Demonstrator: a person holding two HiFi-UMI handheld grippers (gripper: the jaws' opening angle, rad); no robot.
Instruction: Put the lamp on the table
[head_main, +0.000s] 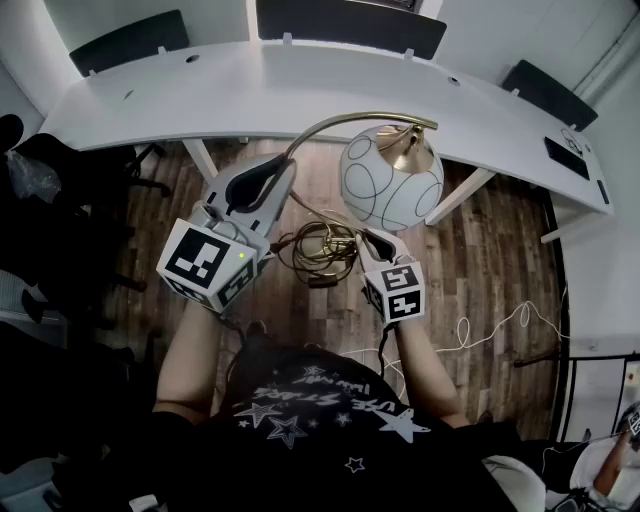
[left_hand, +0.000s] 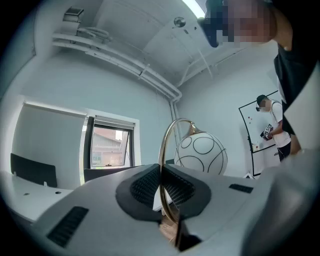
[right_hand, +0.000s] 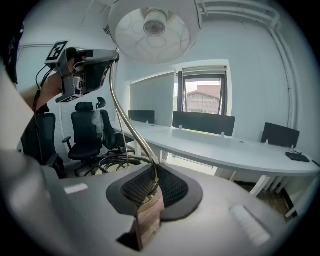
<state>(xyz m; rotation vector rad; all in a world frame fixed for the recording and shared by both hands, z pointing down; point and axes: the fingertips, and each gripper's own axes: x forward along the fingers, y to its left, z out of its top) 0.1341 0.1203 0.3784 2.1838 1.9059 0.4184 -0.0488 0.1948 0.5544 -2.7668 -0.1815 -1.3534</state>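
The lamp hangs in the air over the wooden floor, in front of the white table (head_main: 300, 85). It has a white globe shade (head_main: 392, 178) with thin black rings, a curved brass arm (head_main: 345, 122) and a coiled brass base (head_main: 318, 248). My left gripper (head_main: 283, 170) is shut on the brass arm (left_hand: 165, 150), with the globe (left_hand: 201, 152) just beyond the jaws. My right gripper (head_main: 372, 240) is shut on the stem (right_hand: 127, 125) low down near the base, under the shade (right_hand: 150, 27). From there the left gripper (right_hand: 82, 70) shows up on the arm.
Black chairs (head_main: 130, 40) stand behind the long white table, which carries a dark flat object (head_main: 565, 157) at its right end. A black office chair (right_hand: 85, 135) stands at the left. White cable (head_main: 490, 325) trails over the floor. A person (left_hand: 272, 130) stands by a whiteboard.
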